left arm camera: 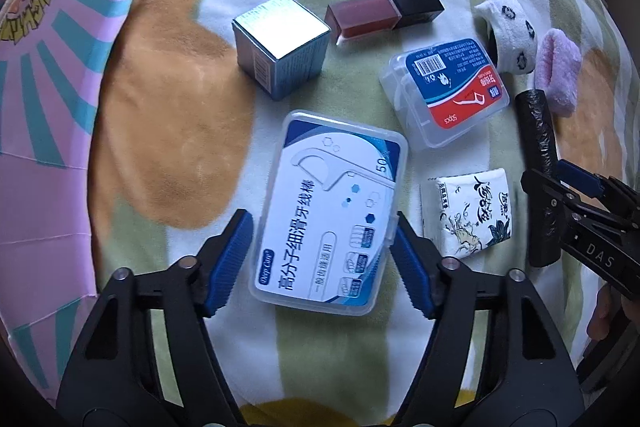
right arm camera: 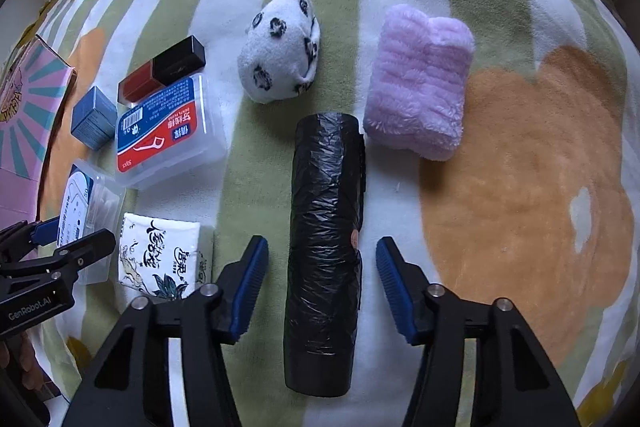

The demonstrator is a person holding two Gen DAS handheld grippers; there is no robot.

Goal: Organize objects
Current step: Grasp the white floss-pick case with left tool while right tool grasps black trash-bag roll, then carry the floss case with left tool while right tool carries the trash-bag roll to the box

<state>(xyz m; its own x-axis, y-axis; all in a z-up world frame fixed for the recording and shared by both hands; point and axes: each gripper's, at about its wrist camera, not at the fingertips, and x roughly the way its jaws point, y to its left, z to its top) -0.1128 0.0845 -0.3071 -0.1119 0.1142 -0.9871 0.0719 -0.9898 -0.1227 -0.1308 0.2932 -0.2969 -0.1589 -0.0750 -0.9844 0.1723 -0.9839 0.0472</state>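
A clear floss-pick box with a blue and white label lies on the striped blanket. My left gripper points down over it, with its blue pads close against the box's two long sides. A black roll of bin bags lies lengthwise on the blanket. My right gripper straddles the roll's near half. Its jaws stand open, with a strip of blanket showing between each pad and the roll. The roll also shows at the right of the left wrist view.
Near the floss box lie a blue cube carton, a dark red lip gloss, a red-labelled floss box and a tissue pack. A pink printed box stands left. A spotted white sock and a purple fluffy cloth lie beyond the roll.
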